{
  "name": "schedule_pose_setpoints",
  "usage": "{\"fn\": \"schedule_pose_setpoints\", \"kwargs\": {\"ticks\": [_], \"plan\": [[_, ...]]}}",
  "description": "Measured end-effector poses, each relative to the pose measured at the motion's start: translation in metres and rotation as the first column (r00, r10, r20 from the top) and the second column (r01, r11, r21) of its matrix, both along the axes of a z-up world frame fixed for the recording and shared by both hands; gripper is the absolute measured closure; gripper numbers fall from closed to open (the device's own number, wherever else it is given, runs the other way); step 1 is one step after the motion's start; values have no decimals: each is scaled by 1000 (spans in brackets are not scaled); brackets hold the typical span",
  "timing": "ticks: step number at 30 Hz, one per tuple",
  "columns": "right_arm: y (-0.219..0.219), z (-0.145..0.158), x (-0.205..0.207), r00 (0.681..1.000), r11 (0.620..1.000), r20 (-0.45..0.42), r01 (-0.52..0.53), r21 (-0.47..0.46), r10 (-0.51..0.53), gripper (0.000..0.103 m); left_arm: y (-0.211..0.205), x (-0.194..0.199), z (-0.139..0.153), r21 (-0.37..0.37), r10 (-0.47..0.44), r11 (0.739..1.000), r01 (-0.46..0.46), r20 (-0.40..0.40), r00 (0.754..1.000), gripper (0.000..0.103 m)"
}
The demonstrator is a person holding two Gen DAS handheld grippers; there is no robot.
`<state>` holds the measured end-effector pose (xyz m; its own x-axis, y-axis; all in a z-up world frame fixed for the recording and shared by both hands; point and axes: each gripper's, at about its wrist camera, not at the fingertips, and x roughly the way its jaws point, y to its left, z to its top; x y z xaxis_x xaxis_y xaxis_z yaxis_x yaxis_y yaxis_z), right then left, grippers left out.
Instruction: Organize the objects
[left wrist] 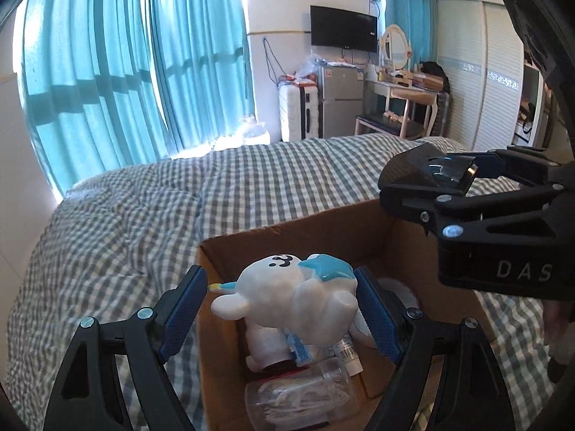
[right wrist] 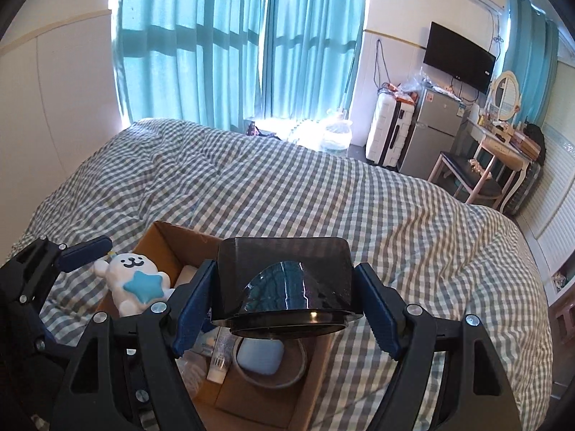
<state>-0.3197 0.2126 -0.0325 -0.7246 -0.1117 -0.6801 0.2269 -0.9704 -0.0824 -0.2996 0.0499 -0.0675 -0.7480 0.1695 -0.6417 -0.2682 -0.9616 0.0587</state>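
Checked bedspread (right wrist: 323, 194) (teal curtains (right wrist: 201, 43) behind)

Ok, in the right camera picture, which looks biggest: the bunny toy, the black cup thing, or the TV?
Largest to smallest, as they look in that view:
1. Black cup, held in the right tool
2. White bunny toy
3. TV

The cup sits right by the camera and the TV hangs far away, so looks say nothing about real size.

Sunlit teal curtains (right wrist: 230, 43), checked bed (right wrist: 323, 194), wall television (right wrist: 458, 56)

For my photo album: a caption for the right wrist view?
Right gripper holds a dark container above the cardboard box.
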Motion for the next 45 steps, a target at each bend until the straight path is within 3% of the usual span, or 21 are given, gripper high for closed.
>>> {"fn": "schedule_pose_setpoints", "kwargs": {"ticks": [9, 14, 19, 23, 29, 45], "plan": [[-12, -39, -22, 997, 1000, 67, -25, 18, 23, 26, -5, -23, -29, 27, -5, 1000, 3, 80, 997, 19], [-14, -50, -27, 996, 999, 90, -25, 23, 23, 26, -6, -24, -31, 48, -27, 999, 23, 96, 995, 19], [-12, -53, -26, 995, 1000, 102, -19, 12, 18, 26, -8, -25, -34, 62, -16, 998, 7, 136, 991, 17], [-8, -47, -22, 995, 1000, 95, -11, -11, 12, 26, -8, -21, -36, 57, 2, 998, -11, 148, 989, 9], [-4, -23, -5, 998, 1000, 63, 8, -11, -8, 26, -2, -6, -20, 16, -5, 1000, 3, 122, 993, 9], [8, 87, 70, 991, 997, -122, 48, -57, -54, 15, -16, 56, 86, -30, 53, 998, -56, -99, 994, 5]]}}
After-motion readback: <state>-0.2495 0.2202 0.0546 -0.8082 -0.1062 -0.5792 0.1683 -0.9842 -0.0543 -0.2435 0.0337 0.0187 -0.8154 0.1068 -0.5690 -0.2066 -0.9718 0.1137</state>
